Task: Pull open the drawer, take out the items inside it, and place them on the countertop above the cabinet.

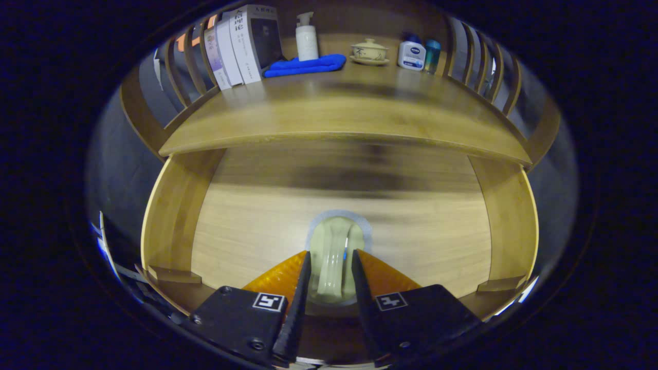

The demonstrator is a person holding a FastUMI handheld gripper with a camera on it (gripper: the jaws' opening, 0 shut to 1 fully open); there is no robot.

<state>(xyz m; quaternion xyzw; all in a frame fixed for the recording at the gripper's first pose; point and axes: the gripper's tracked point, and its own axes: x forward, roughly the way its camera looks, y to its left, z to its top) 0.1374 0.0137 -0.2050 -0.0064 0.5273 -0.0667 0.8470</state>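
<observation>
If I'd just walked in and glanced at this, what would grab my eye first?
Probably the claw, its two orange-backed fingers closed around a pale handle on the wooden drawer front. Next, the countertop above, with leaning books, a blue cloth, a pump bottle and a lidded cup.

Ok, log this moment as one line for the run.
stage: pulling drawer | fingers: closed on drawer handle | drawer front: ahead | countertop: books, cloth, bottles at back
</observation>
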